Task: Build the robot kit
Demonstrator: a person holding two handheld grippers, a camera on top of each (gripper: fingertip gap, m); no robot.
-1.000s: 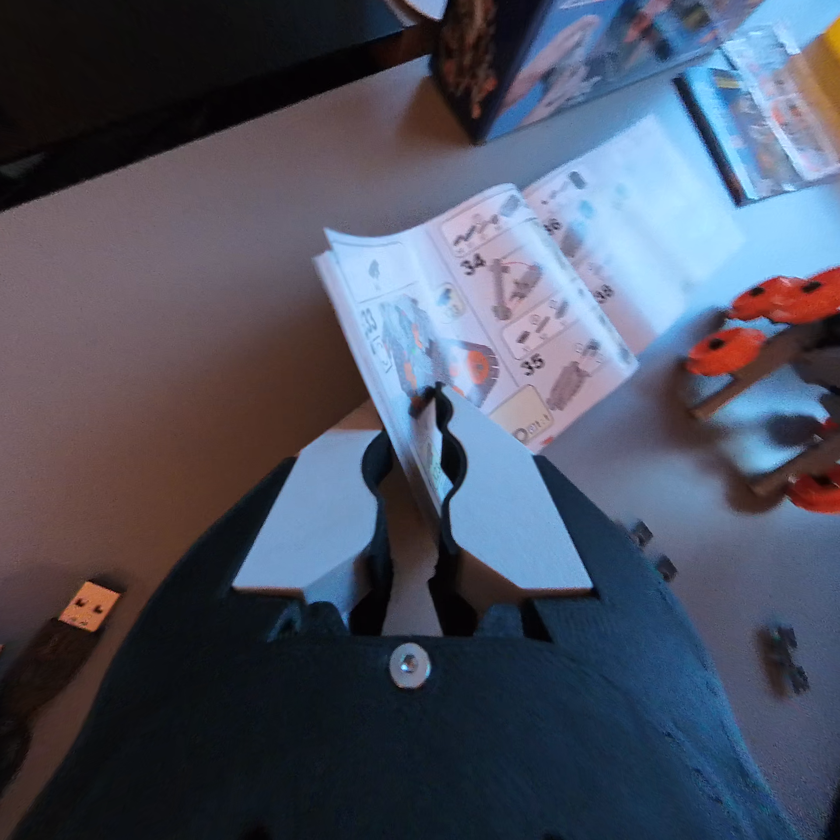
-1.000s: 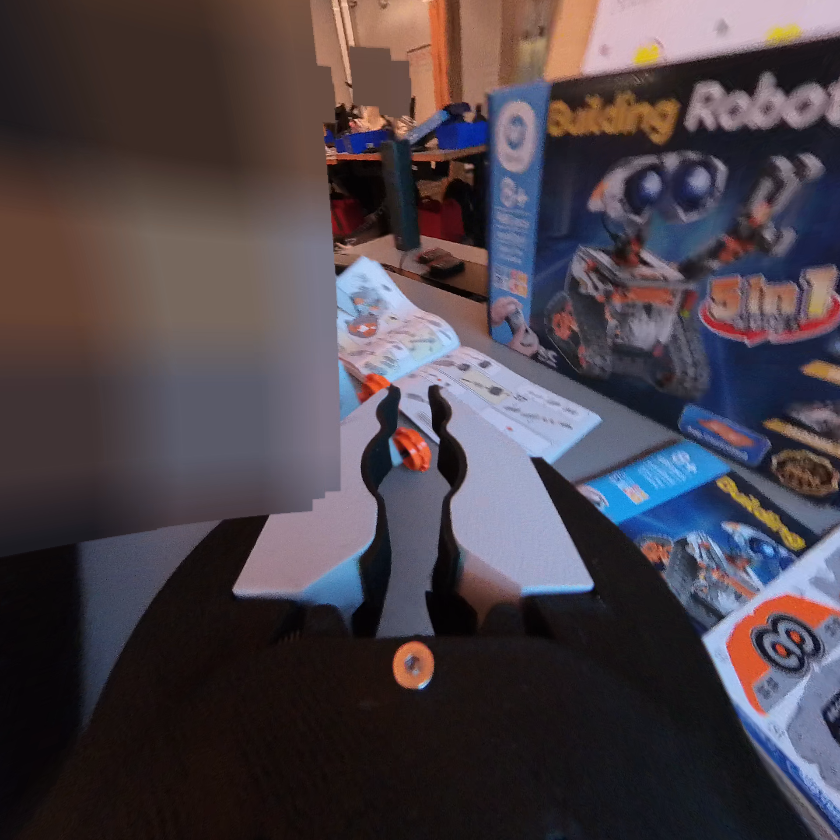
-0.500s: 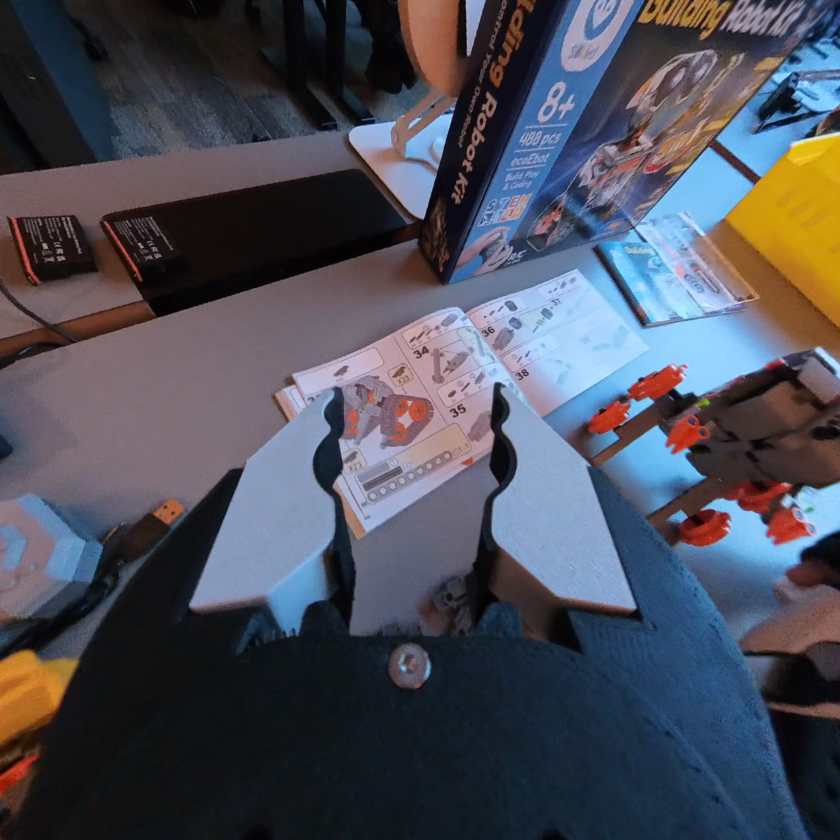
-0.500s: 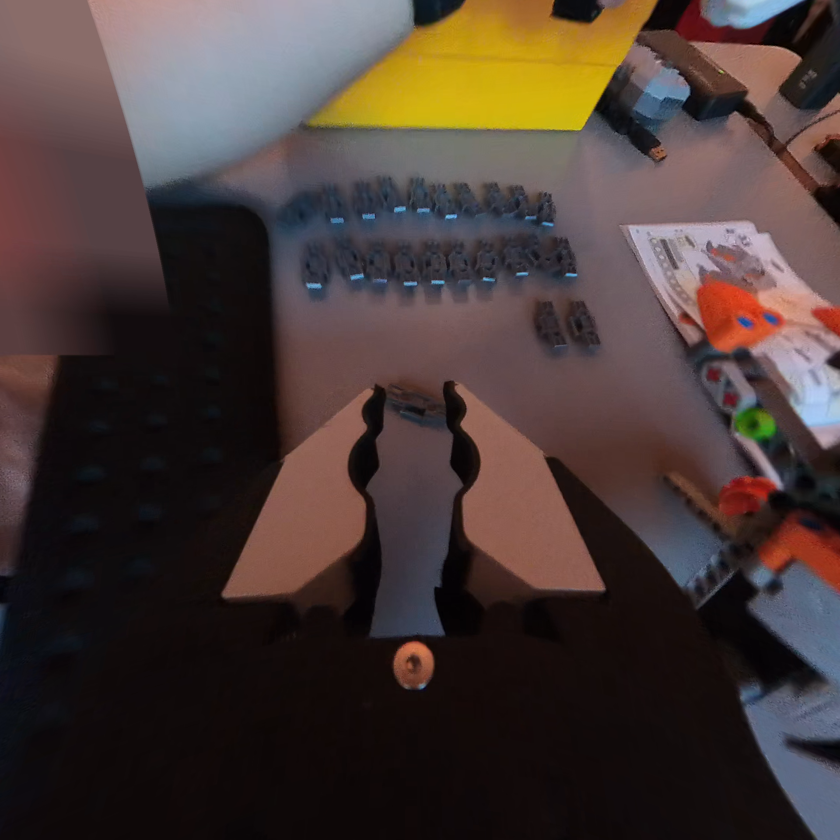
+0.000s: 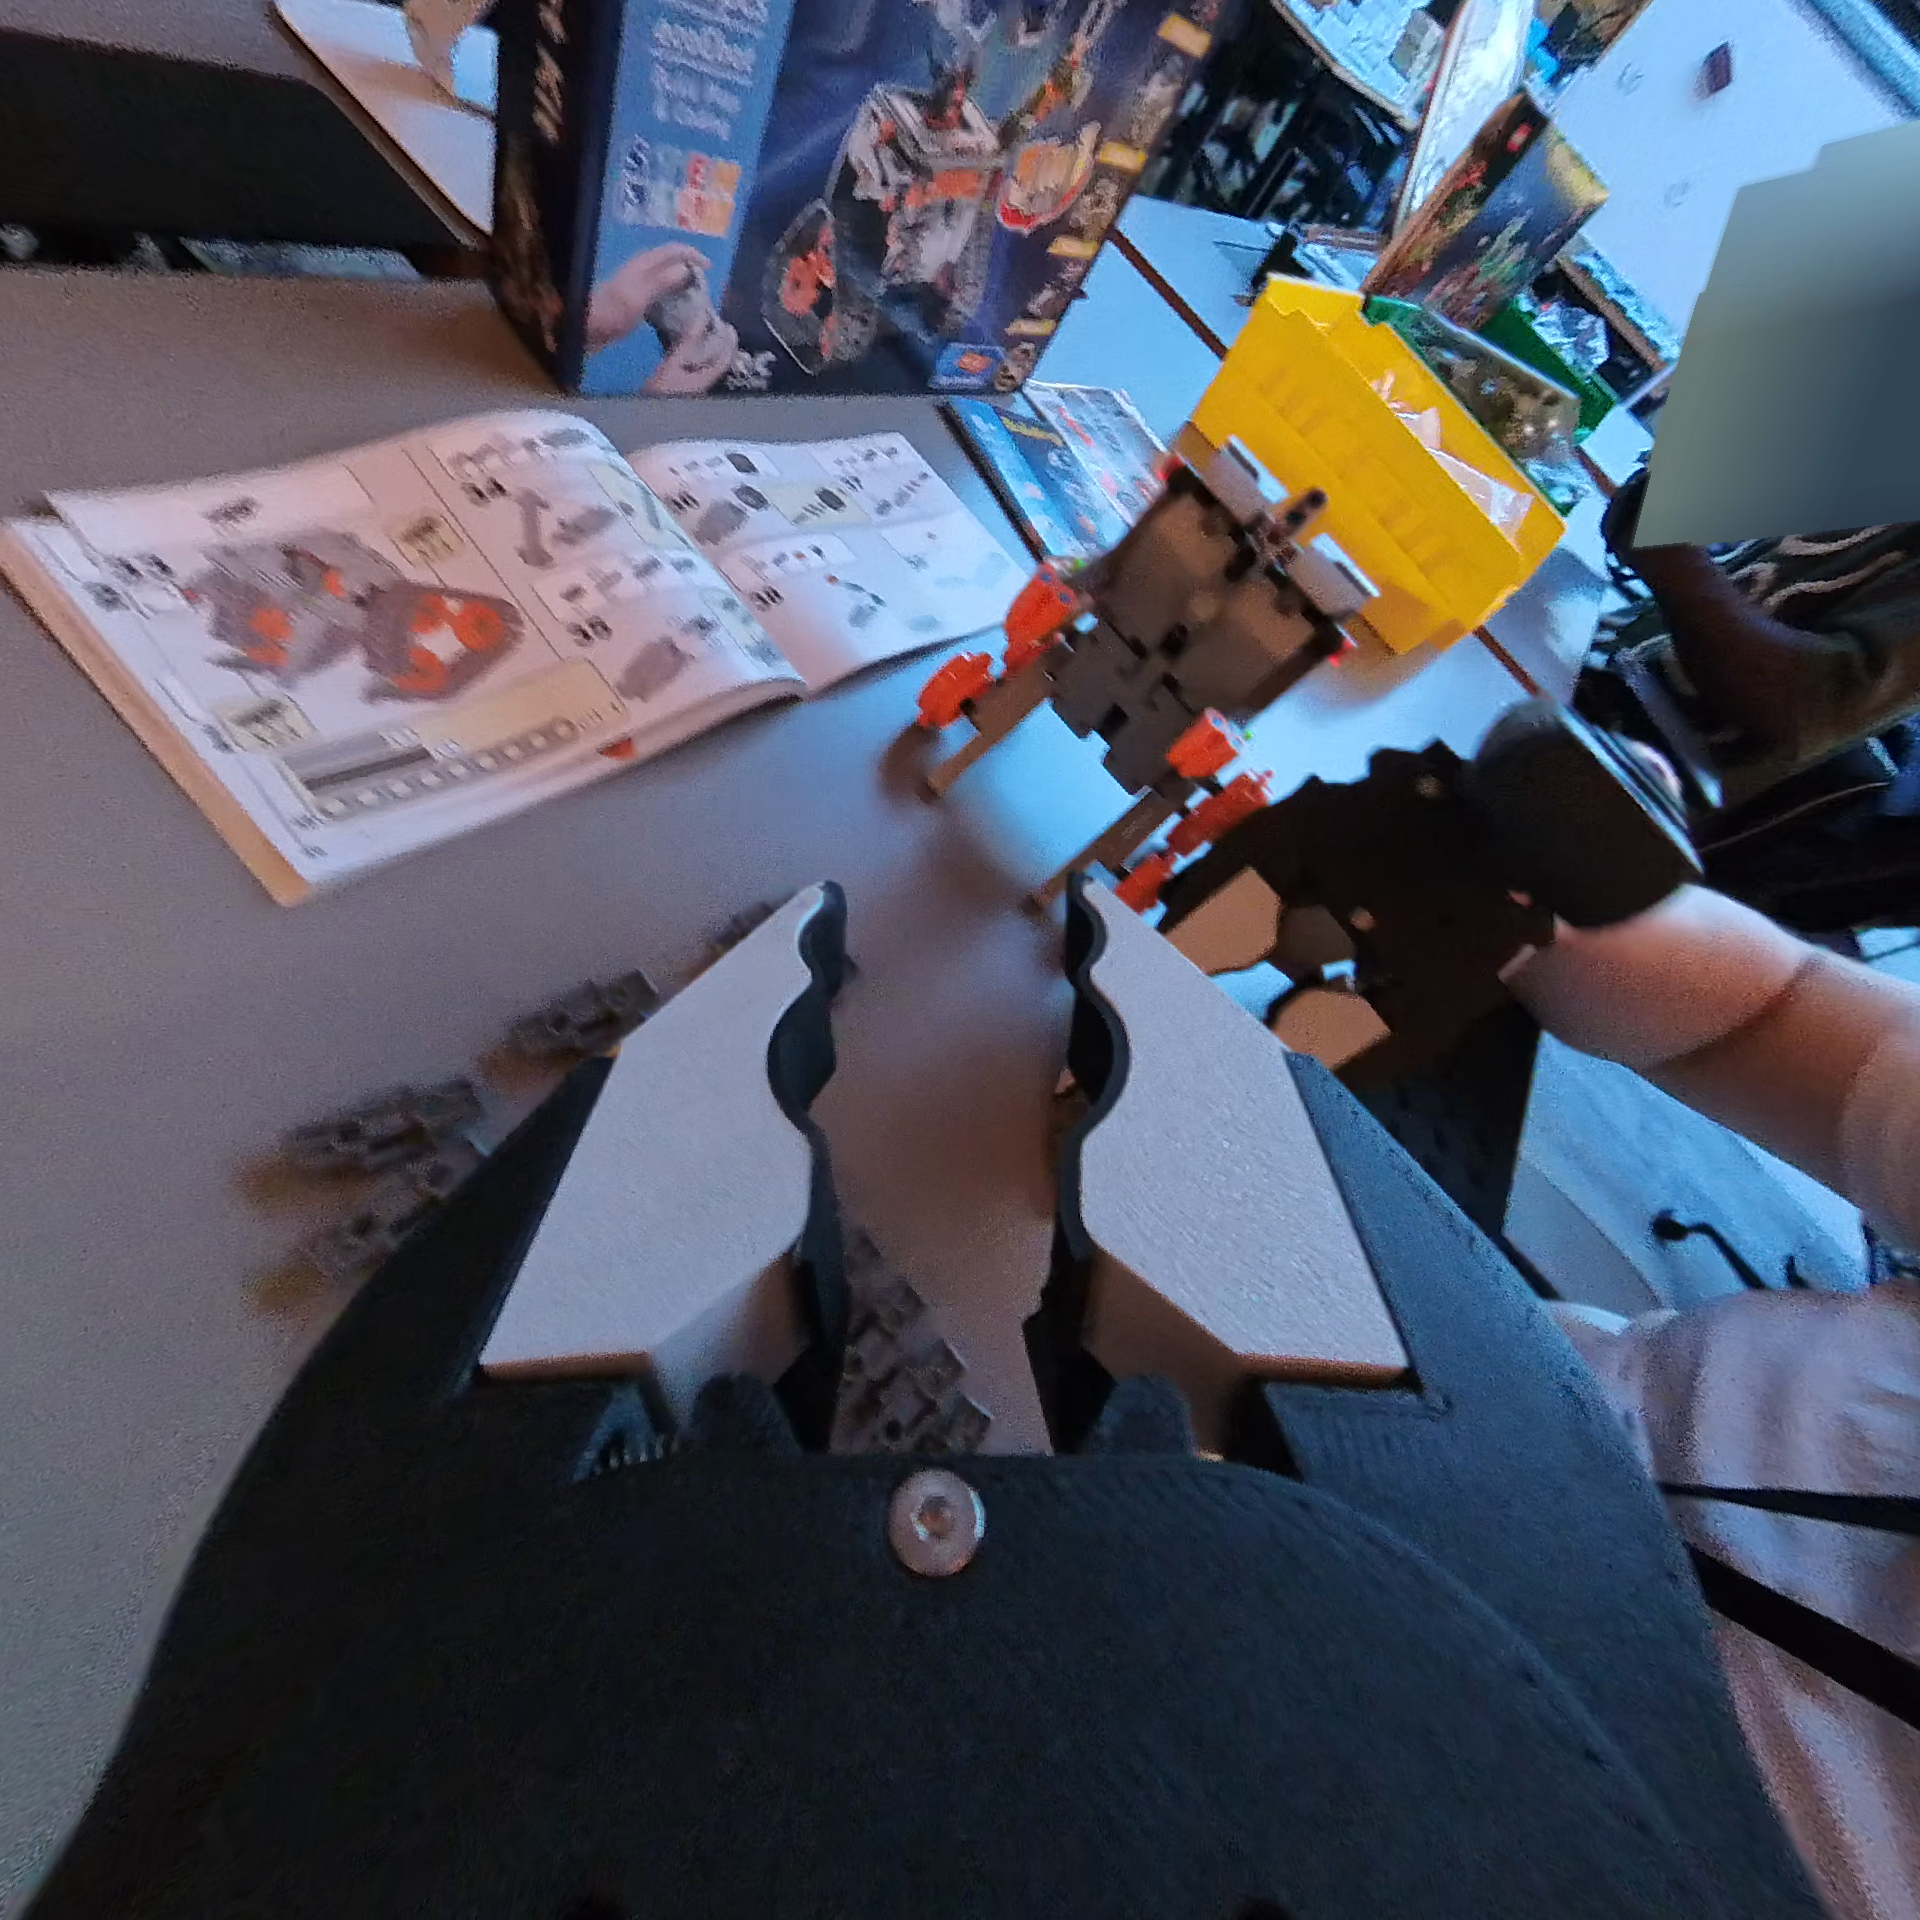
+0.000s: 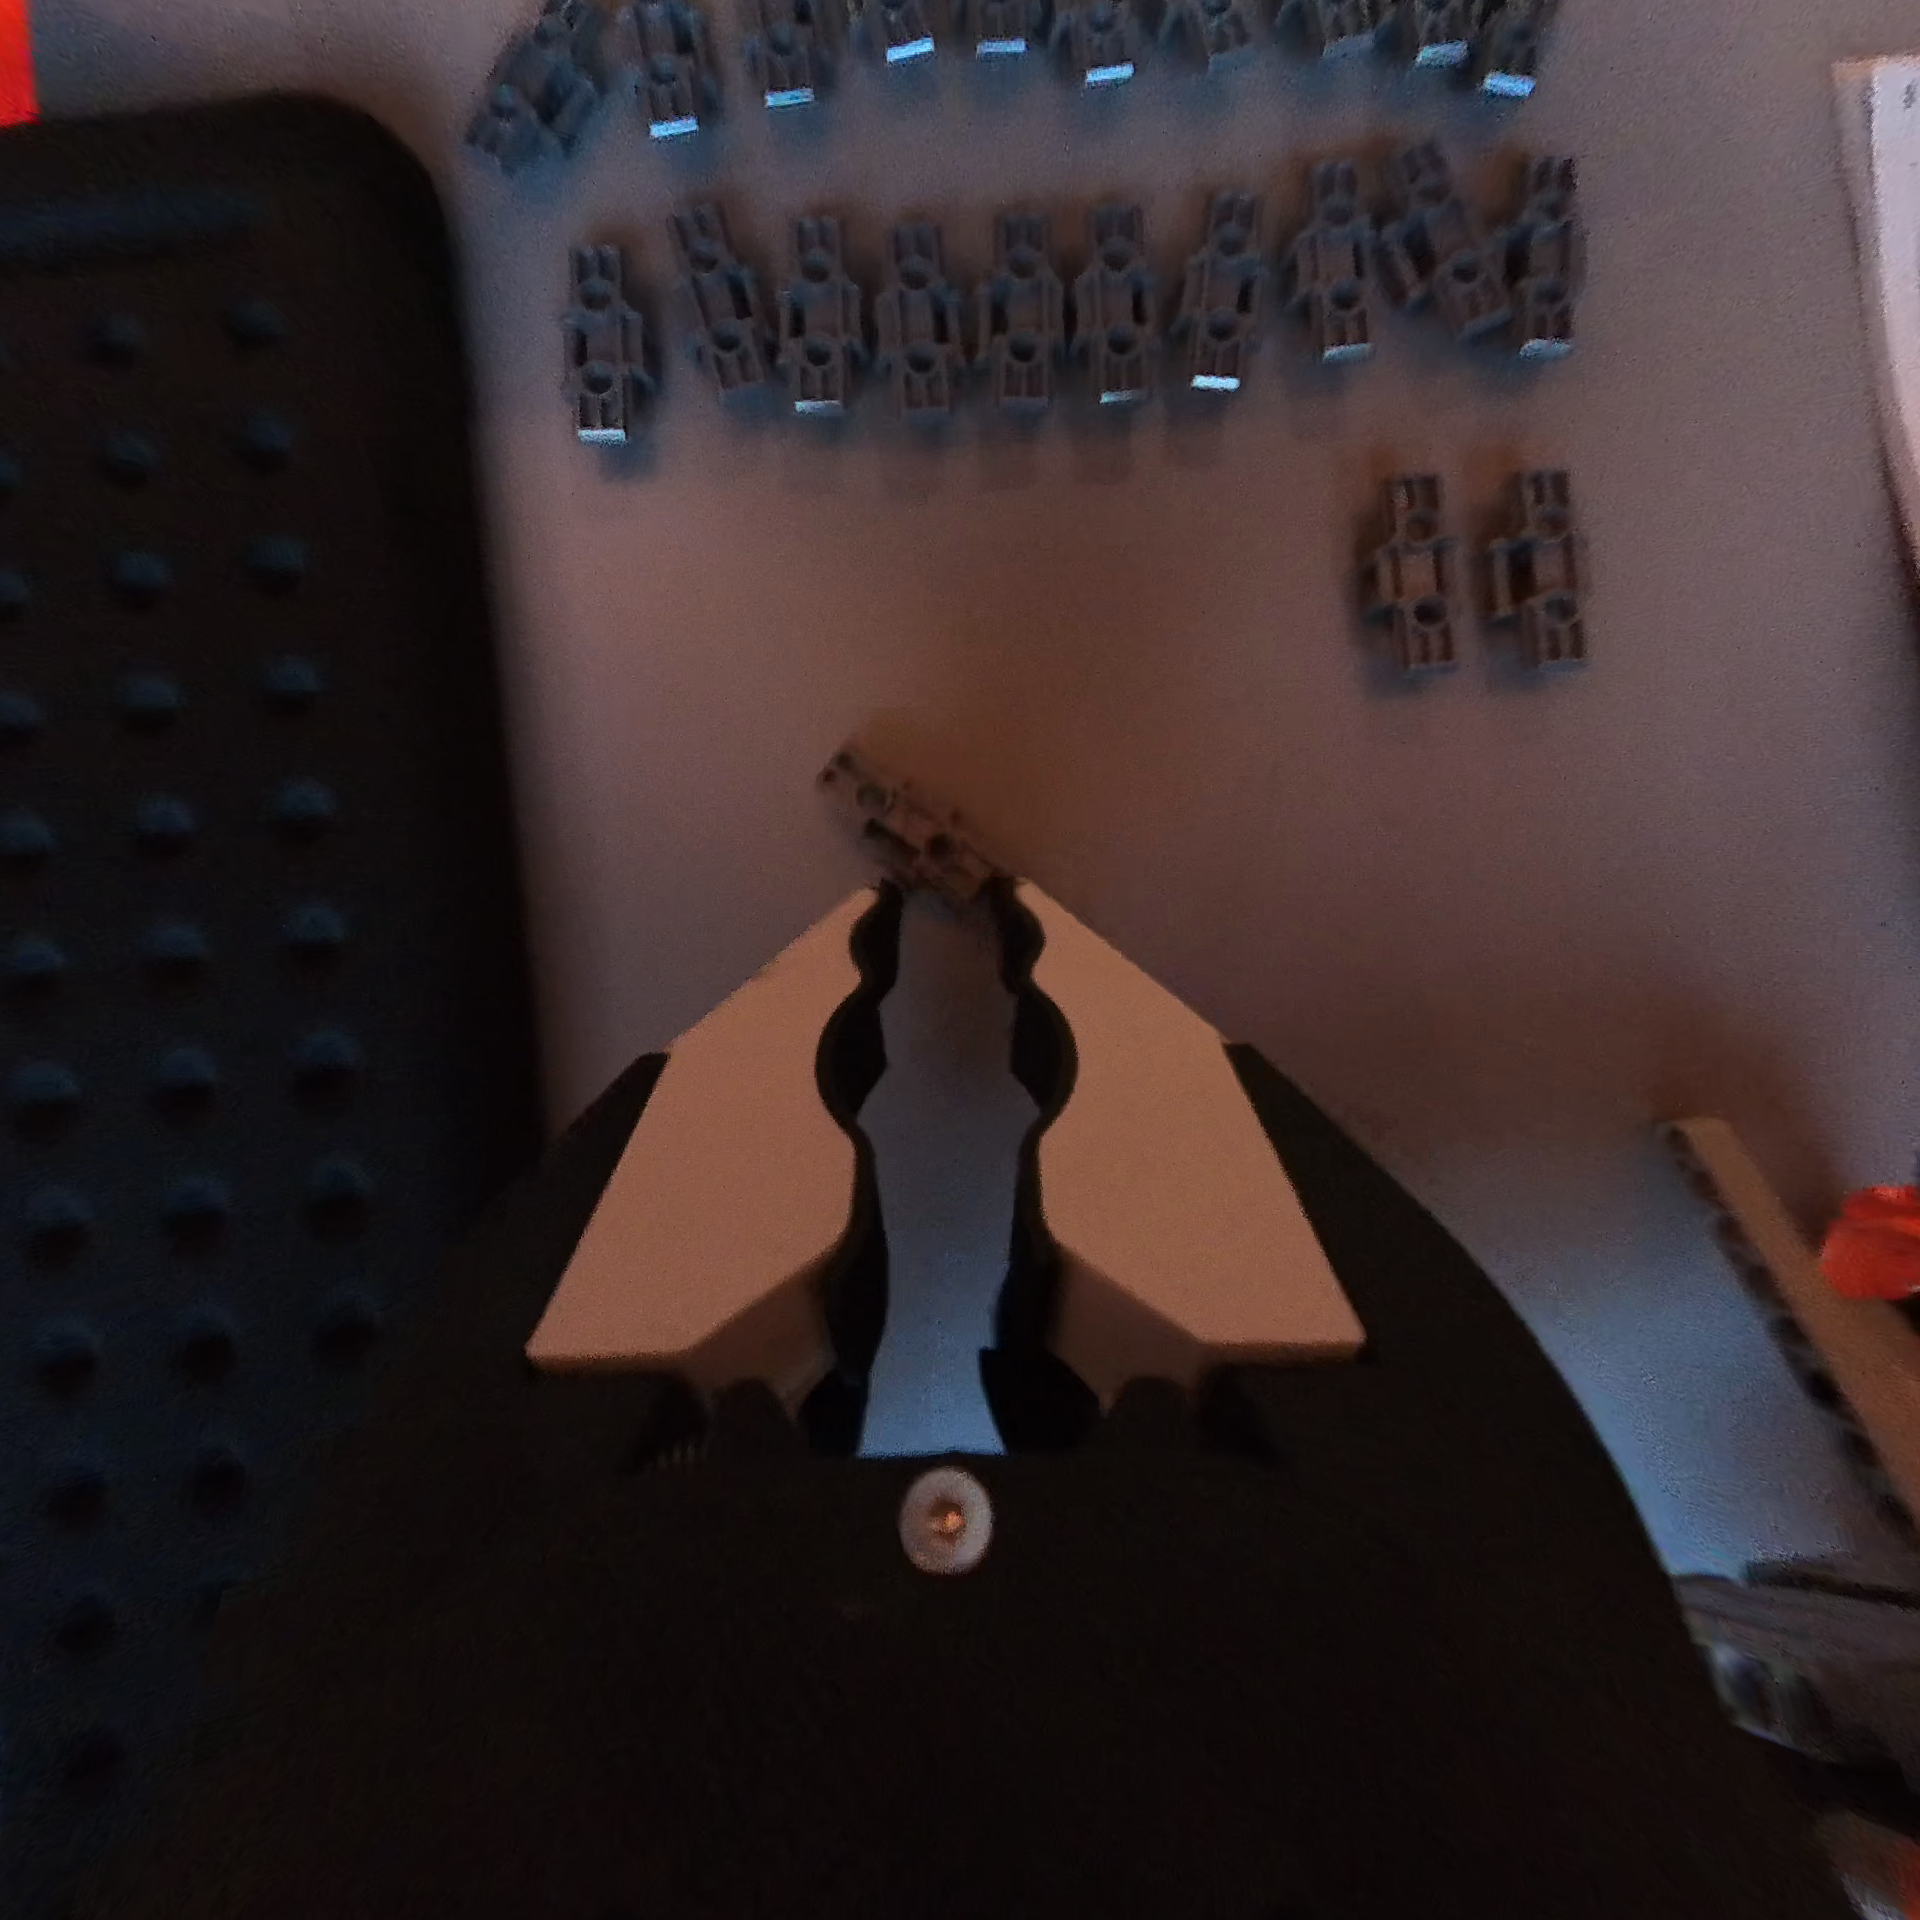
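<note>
My left gripper is open and empty, low over the grey table. Small grey link pieces lie beside its left finger and beneath its jaws. Ahead of it stand a grey robot model with orange wheels and an open instruction booklet. A hand holds my right gripper just to the right. In the right wrist view, my right gripper is shut on the near end of a small grey link piece, close above the table. Rows of like pieces lie ahead, with a separate pair.
A tall printed toy box stands behind the booklet, with a yellow bin to its right. A black studded slab fills the left of the right wrist view. A beige beam with an orange wheel lies at its right. The left gripper's tips are roughly 15 cm from the right gripper's.
The left gripper let go of the booklet page, opened wide, then narrowed and swung right toward the model. The right gripper turned from the box down to the table and came closer to the rows.
</note>
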